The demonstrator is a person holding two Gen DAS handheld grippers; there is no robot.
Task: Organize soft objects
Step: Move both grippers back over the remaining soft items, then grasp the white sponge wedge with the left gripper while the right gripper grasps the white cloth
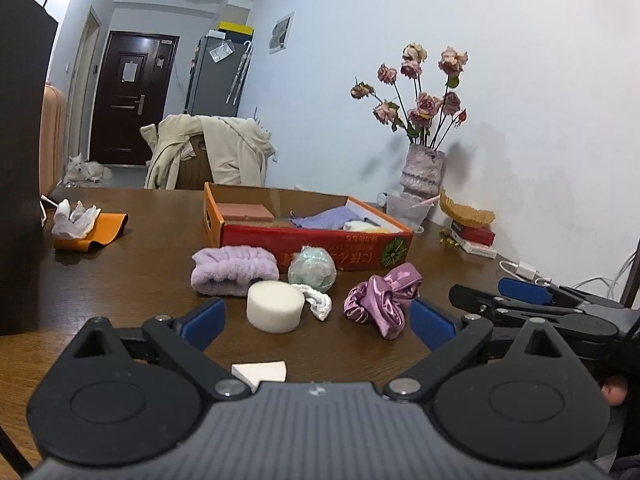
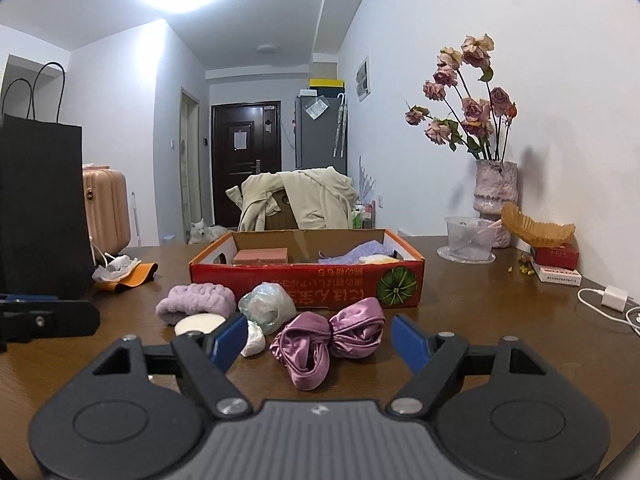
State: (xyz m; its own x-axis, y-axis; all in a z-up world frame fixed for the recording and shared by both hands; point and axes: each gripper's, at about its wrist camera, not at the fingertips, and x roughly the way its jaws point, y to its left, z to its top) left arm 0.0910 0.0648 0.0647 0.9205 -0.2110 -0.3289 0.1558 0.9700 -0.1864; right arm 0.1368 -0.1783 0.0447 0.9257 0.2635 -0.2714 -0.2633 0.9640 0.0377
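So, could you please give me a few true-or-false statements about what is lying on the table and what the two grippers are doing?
1. The left gripper holds the white foam cylinder. False: its jaws are open and empty.
2. The pink satin scrunchie lies on the table in front of the right gripper. True.
3. The red cardboard box is empty. False: a pink block and a lilac cloth lie inside.
4. The fluffy lilac headband is outside the box. True.
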